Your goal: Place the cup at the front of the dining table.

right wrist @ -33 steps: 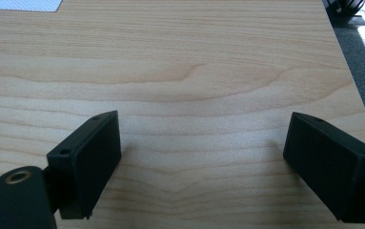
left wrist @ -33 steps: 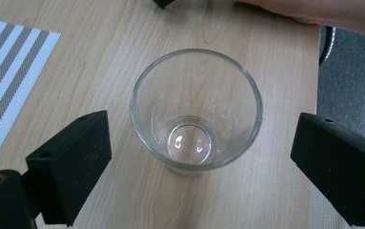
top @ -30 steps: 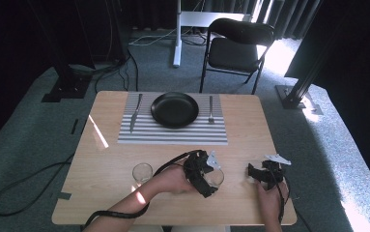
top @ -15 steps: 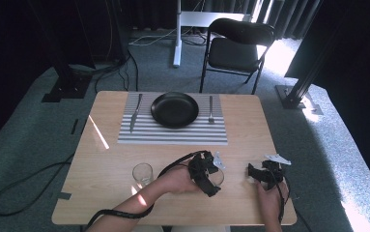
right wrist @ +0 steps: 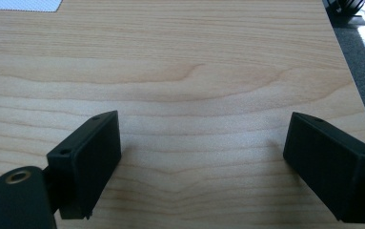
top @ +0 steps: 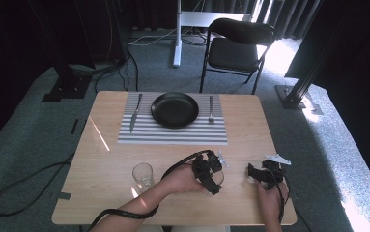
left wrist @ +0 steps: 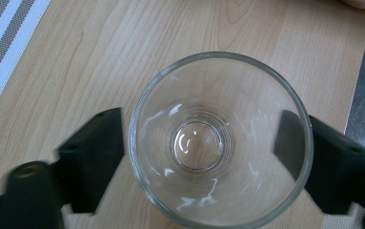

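High view with both gripper views, read left to right; places are given relative to the black plate (top: 175, 109)

(a) Knife (top: 133, 113): just left of the plate, lying on the striped placemat (top: 139, 135) that also carries the plate.

(b) Second glass (top: 142, 174): well nearer to me than the plate and slightly to its left, upright on the bare wooden surface (top: 105, 193), apart from both hands.

(c) Fork (top: 210, 109): just right of the plate, on the same placemat.

(d) Left hand-held gripper (top: 215, 169): nearer to me than the plate and a little to its right, past the placemat's near edge. In the left gripper view I look straight down into the glass (left wrist: 218, 138), which stands upright on the surface between the two black jaws. The jaws have just been closing with the glass between them. They now stand close at either side of it, and I cannot tell whether the pads press on it.

(e) Right hand-held gripper (top: 251, 173): nearer to me than the plate and farther to its right, near the surface's right edge. In the right gripper view (right wrist: 201, 157) its jaws stand wide apart over bare wood, nothing between them
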Motion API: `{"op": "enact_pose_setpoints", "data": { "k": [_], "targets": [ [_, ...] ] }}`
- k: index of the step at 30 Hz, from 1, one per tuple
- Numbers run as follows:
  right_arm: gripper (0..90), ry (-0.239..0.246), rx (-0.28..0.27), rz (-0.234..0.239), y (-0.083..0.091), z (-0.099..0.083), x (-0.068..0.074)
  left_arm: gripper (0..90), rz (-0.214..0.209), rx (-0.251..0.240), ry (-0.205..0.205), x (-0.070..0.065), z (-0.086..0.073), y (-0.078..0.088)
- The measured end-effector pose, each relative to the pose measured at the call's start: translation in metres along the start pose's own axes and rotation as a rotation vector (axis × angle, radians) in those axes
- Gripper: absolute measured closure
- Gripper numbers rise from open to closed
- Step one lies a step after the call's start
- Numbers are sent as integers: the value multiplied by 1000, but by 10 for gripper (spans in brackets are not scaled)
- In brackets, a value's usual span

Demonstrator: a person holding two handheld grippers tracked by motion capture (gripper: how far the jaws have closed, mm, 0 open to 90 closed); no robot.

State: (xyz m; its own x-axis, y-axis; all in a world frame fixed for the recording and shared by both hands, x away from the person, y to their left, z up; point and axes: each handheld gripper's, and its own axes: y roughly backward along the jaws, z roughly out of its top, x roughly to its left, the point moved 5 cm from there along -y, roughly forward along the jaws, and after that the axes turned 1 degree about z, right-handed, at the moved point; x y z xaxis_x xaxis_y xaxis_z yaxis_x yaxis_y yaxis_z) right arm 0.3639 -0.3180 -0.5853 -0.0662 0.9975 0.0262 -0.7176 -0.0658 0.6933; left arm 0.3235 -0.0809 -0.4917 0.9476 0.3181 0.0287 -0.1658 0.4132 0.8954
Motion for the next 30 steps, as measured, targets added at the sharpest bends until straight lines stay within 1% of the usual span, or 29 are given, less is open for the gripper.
{"op": "enact_pose_setpoints", "data": {
  "k": [2, 3, 4, 5, 9, 14, 16, 18, 19, 22, 23, 26, 30],
  "targets": [
    [118, 0, 0, 0, 0, 0, 0, 203, 4, 10, -5, -1, 1, -1],
    [118, 0, 0, 0, 0, 0, 0, 269, 3, 12, -22, -2, 3, 0],
    [118, 0, 0, 0, 0, 0, 0, 274, 3, 12, -22, -2, 3, 0],
    [118, 0, 0, 0, 0, 0, 0, 276, 10, 28, -23, -2, 5, -1],
    [118, 0, 0, 0, 0, 0, 0, 280, 11, 40, -27, -2, 6, -2],
    [118, 0, 0, 0, 0, 0, 0, 283, 2, 34, -35, -2, 6, -2],
    [118, 0, 0, 0, 0, 0, 0, 284, 1, 35, -25, 0, 6, -1],
    [118, 0, 0, 0, 0, 0, 0, 285, 2, 37, -29, 0, 6, -1],
    [118, 0, 0, 0, 0, 0, 0, 285, 10, 43, -42, -1, 6, -1],
    [118, 0, 0, 0, 0, 0, 0, 285, 4, 40, -36, 0, 6, -1],
    [118, 0, 0, 0, 0, 0, 0, 285, -6, 38, -32, 1, 6, 0],
    [118, 0, 0, 0, 0, 0, 0, 285, 3, 35, -41, 0, 7, 1],
    [118, 0, 0, 0, 0, 0, 0, 285, -1, 25, -32, 3, 11, 5]
  ]
}}
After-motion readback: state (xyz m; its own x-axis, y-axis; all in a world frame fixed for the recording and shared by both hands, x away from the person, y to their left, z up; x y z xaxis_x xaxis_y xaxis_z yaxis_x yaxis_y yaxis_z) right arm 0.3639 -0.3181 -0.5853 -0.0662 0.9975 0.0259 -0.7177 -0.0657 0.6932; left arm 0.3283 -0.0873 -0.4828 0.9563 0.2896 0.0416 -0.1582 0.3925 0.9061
